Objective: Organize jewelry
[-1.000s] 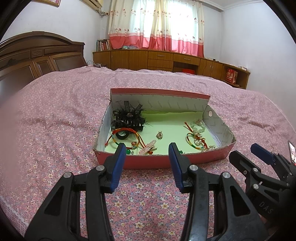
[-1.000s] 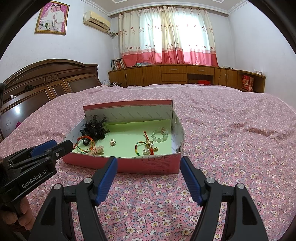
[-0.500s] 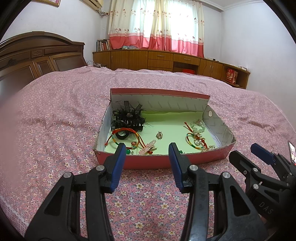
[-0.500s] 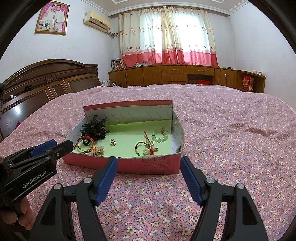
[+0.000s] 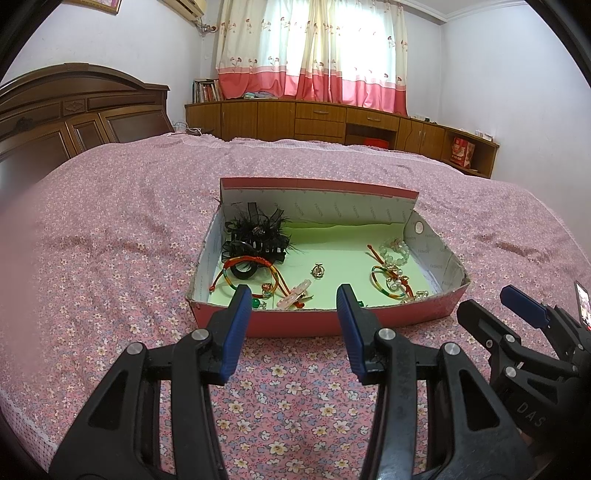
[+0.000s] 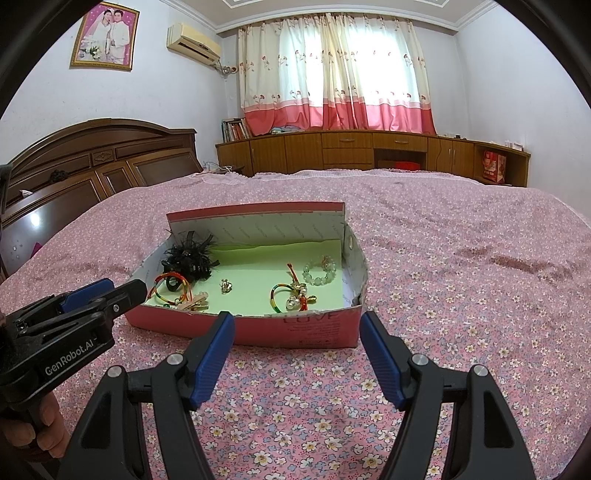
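Jaws of both grippers gape empty before the jewelry box [image 5: 325,317].

Daylight coming through cream-and-pink curtains [image 6: 334,74] on far wall. Long wooden cabinet [image 6: 369,151] running beneath window. Dark wooden headboard [image 6: 92,162] standing at left. Pink floral bedspread [image 6: 461,258] covering bed. Air conditioner [image 6: 194,44] and framed photo [image 6: 106,35] hanging on pale wall.

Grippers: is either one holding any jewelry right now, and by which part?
Nothing is held. The left gripper and right gripper both hang open over the bedspread, short of the box.
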### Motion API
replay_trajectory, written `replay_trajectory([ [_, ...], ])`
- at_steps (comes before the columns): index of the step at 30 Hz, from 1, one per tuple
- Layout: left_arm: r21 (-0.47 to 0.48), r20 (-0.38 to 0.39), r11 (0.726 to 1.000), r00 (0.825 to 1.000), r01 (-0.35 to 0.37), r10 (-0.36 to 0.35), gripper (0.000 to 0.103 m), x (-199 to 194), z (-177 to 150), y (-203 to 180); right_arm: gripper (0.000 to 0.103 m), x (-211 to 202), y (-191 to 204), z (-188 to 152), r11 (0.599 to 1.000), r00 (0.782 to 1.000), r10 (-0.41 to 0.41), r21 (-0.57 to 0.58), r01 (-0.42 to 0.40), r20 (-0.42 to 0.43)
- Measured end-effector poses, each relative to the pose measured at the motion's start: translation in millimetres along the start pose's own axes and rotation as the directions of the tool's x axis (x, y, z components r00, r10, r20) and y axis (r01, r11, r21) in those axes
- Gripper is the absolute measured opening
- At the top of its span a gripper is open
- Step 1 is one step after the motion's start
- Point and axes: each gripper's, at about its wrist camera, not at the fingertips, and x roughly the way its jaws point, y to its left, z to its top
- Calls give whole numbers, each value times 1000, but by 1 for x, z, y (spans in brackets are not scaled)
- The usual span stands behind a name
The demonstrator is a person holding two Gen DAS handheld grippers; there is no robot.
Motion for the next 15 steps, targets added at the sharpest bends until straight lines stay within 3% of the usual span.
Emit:
replay_trajectory([
  [15, 0, 1, 1000, 1000, 0, 0, 40, 0, 0, 0, 72, -1, 0, 0, 1000, 1000, -1, -1, 1, 3],
])
